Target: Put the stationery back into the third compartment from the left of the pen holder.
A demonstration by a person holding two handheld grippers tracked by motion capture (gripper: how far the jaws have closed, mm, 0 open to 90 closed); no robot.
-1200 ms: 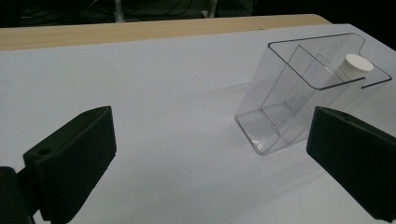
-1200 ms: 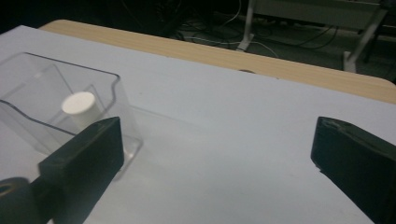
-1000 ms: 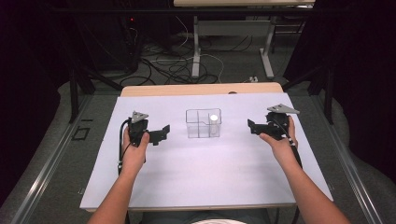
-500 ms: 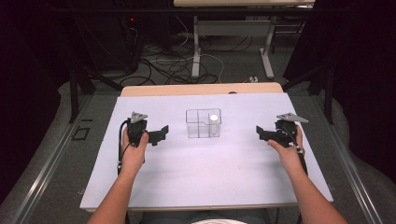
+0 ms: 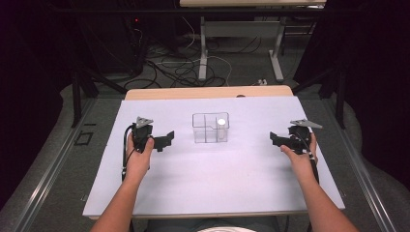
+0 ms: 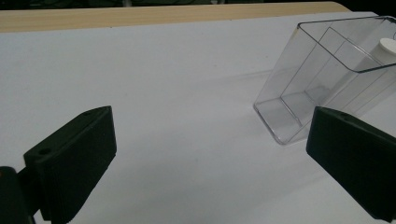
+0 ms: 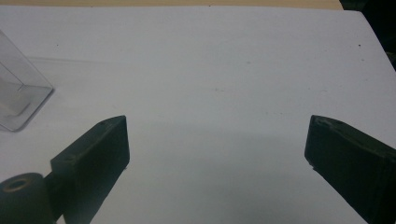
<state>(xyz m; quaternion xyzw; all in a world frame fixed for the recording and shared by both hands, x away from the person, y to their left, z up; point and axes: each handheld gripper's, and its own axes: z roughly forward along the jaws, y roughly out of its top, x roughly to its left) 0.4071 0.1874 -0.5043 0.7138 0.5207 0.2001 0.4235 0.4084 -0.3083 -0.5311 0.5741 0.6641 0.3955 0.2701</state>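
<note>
A clear plastic box [image 5: 211, 128] with inner dividers stands on the white table cover [image 5: 212, 169], a little behind centre. A small white cylinder [image 5: 221, 122] stands upright in its right rear compartment. My left gripper [image 5: 167, 140] rests to the left of the box, jaws pointing at it and open. In the left gripper view the box [image 6: 327, 79] lies ahead to the right, with the white cylinder [image 6: 387, 45] at the edge. My right gripper [image 5: 275, 140] sits well to the right of the box, open and holding nothing. The right gripper view catches a corner of the box [image 7: 18, 93] at far left.
The white cover ends at a wooden table edge [image 5: 208, 92] at the back. Beyond it, cables [image 5: 183, 63] and table legs [image 5: 203, 48] lie on the floor. Bare white surface stretches between both grippers and the front edge.
My right gripper has drawn away from the box, moving right and slightly toward the person. The left gripper and the box have stayed put.
</note>
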